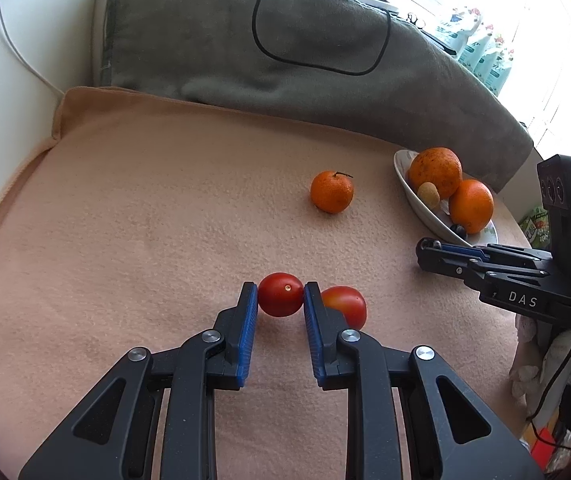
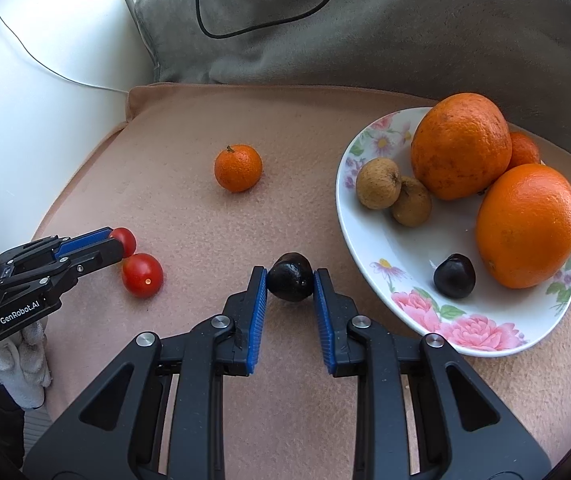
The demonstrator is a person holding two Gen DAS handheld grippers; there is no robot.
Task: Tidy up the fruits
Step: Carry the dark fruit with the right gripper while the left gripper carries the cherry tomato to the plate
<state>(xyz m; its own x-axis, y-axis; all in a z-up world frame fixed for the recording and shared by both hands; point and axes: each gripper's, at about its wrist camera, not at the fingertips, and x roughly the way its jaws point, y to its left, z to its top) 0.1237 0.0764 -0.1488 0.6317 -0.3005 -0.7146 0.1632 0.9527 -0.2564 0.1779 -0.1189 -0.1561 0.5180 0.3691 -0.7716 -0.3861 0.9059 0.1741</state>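
The right gripper (image 2: 290, 278) has its fingers clamped on a dark plum (image 2: 290, 282) low over the blanket; the flowered plate (image 2: 397, 264) lies at two o'clock, nearest this hand. The left gripper (image 1: 280, 294) is clenched on a tomato (image 1: 280, 295).

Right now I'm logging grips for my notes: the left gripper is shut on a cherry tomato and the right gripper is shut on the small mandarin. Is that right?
Not quite. The left gripper is shut on a cherry tomato, but the right gripper is shut on a dark cherry, as the right wrist view shows. The small mandarin sits alone on the cloth, untouched.
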